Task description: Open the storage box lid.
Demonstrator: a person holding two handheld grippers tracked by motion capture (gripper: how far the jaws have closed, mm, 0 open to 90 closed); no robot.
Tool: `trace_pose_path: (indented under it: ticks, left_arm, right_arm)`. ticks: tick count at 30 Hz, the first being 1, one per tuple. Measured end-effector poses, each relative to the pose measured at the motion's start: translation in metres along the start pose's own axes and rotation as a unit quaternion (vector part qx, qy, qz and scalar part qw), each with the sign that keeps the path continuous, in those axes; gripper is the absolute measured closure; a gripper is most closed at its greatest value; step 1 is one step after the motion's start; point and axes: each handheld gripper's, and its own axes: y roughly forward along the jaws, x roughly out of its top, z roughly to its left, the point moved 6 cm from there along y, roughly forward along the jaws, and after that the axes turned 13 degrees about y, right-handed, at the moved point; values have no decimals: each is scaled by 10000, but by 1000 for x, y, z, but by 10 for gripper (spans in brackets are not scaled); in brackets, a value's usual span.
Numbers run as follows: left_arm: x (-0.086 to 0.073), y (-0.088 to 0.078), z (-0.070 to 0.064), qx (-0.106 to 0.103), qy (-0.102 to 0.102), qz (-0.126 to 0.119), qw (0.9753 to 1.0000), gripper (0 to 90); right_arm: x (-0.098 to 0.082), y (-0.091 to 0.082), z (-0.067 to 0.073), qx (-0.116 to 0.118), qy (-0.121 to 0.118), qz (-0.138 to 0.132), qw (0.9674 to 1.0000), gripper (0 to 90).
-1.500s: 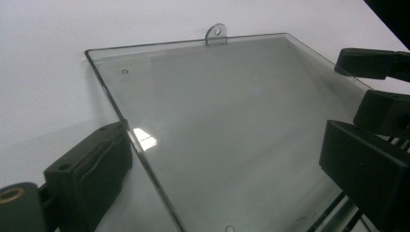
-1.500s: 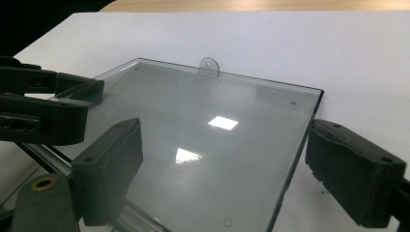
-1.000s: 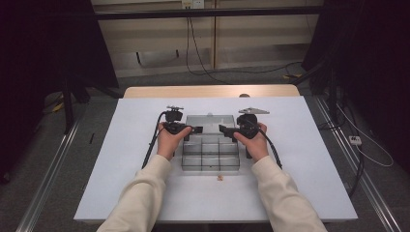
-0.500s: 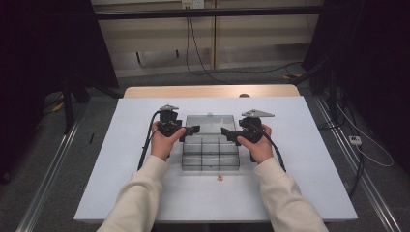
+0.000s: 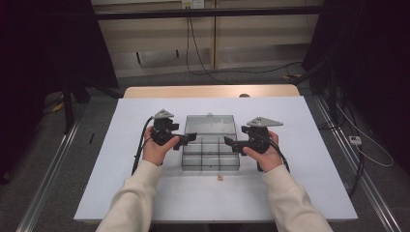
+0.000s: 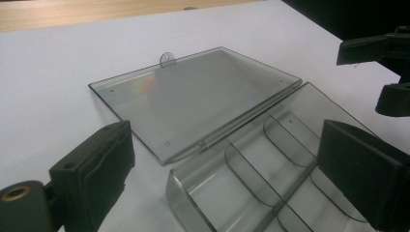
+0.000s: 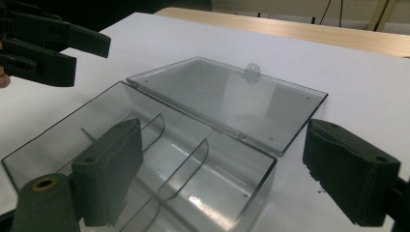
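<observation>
high view | clear box [image 5: 211, 150] lying open at the counter's [image 5: 309, 145] middle, lid flat behind | left hand-held gripper [image 5: 189, 138] hovering at its left edge, jaws apart | right hand-held gripper [image 5: 230, 143] hovering at its right edge, jaws apart, holding nothing

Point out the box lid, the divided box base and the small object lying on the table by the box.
box lid [image 6: 193, 99], left gripper view, flat panel.
divided box base [image 7: 193, 159], right gripper view, a divider.
small object [image 5: 220, 178], high view, its middle.

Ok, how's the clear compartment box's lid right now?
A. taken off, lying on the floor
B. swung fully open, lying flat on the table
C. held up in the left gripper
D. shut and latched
B: the lid lies flat behind the compartment box, both grippers open.
</observation>
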Motion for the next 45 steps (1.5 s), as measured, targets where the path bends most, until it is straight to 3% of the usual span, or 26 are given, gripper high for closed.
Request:
trace_pose_path:
  ticks: [6, 10, 22, 30, 45]
  left_arm:
    - [-8, -14, -9, -23, 181, 4, 9998, 59]
    - [-10, -23, -11, 0, 185, -84, 9998, 59]
    - [-19, -39, -21, -45, 373, -173, 9991, 57]
    - [-27, -51, -26, -96, 474, -182, 9987, 55]
    - [-42, -71, -26, -53, 530, -228, 9983, 55]
  right_arm:
    - [-8, -13, 4, 84, -138, 2, 9999, 139]
    - [-12, -22, 5, 181, -90, -15, 9998, 139]
    - [-25, -41, 19, 328, -275, -22, 9991, 128]
    - [-35, -52, 25, 595, -413, 67, 9973, 190]
    - [-53, -58, 36, 846, -448, 361, 9948, 233]
